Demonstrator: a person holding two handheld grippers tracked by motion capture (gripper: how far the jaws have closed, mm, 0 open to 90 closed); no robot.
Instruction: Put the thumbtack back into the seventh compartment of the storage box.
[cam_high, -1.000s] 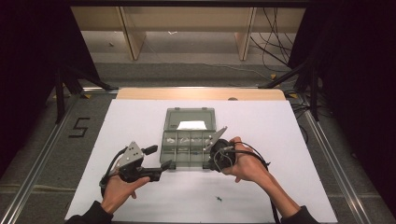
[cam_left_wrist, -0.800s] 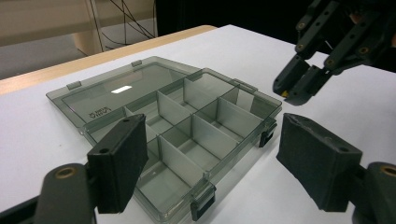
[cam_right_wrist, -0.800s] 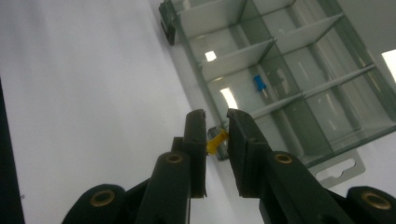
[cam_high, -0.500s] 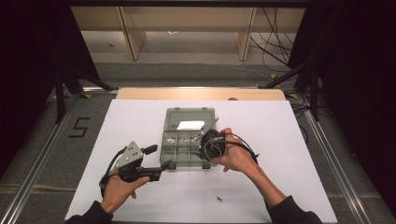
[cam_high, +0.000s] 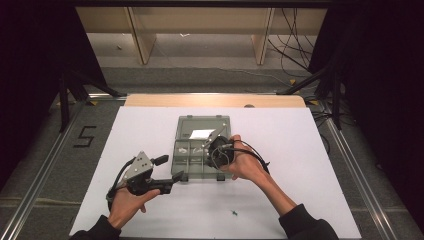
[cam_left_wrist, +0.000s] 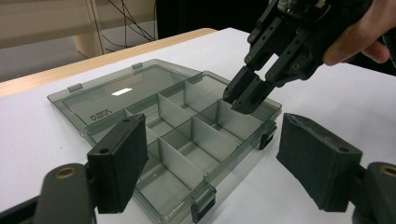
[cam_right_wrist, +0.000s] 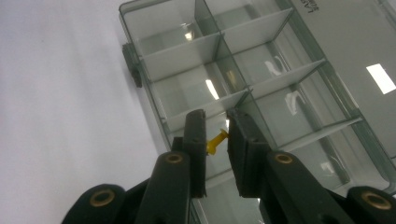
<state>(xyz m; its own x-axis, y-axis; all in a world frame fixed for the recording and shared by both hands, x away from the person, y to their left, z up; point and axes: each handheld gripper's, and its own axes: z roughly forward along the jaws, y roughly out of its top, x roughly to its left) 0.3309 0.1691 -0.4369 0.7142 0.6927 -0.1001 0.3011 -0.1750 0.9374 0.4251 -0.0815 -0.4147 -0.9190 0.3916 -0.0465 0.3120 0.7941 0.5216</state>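
Observation:
A smoky clear compartment box (cam_high: 181, 150) lies open in the middle of the white table, its lid (cam_high: 202, 125) flat behind it. My right gripper (cam_high: 209, 150) hangs tilted over the box's front right compartments, shut on a small yellow push pin (cam_right_wrist: 216, 142) that sits crosswise between its pads. From the left gripper view, that gripper (cam_left_wrist: 243, 98) points down into the box (cam_left_wrist: 205, 135). My left gripper (cam_high: 170, 168) rests at the box's front left corner, open and holding nothing. Its jaws (cam_left_wrist: 212, 140) frame the box. The compartments (cam_right_wrist: 182, 53) beneath the pin look bare.
A small green push pin (cam_high: 233, 213) lies loose on the white table (cam_high: 310, 165) in front of the box, between the two forearms. Dark stands and cables flank the table, and a wooden edge (cam_high: 215, 100) runs along its far side.
The right gripper has moved left from the box's right edge to over its compartments, still carrying the pin. The left gripper has stayed put.

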